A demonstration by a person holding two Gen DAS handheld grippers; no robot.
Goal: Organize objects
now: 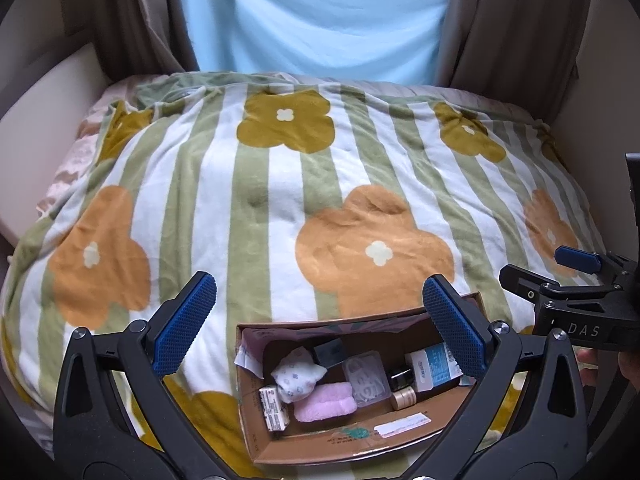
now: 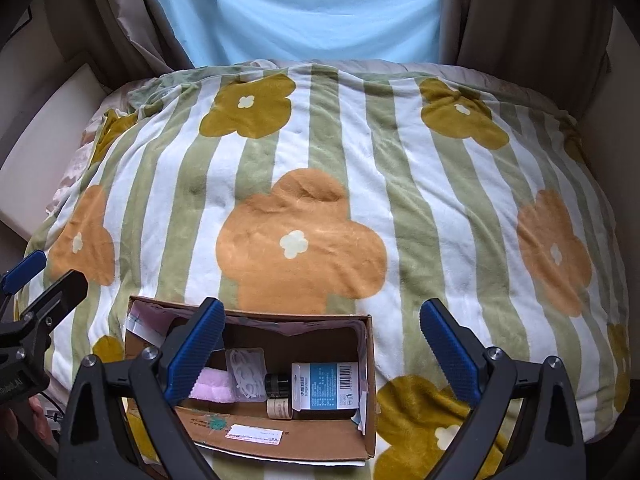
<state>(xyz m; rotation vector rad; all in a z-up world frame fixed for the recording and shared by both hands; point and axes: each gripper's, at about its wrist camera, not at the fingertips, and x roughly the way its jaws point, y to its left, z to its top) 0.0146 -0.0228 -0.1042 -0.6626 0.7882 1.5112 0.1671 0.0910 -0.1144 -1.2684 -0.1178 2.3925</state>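
An open cardboard box (image 1: 320, 440) sits on the flowered blanket near me, also in the right wrist view (image 2: 280, 440). Inside lie a pink towel (image 1: 326, 402), a white patterned pouch (image 1: 298, 376), a clear plastic case (image 1: 366, 378), a blue-and-white box (image 1: 434, 366), a dark bottle (image 1: 402, 378), a small round tube (image 1: 403, 398) and a small printed carton (image 1: 274, 408). My left gripper (image 1: 318, 322) is open above the box. My right gripper (image 2: 320, 344) is open and empty over the box's right half; it shows at the right edge of the left view (image 1: 552, 268).
A green-and-white striped blanket with orange and mustard flowers (image 1: 280, 184) covers the bed. A light blue cloth (image 1: 320, 16) hangs behind between brown curtains (image 1: 520, 20). A beige ledge (image 1: 48, 112) runs along the left side.
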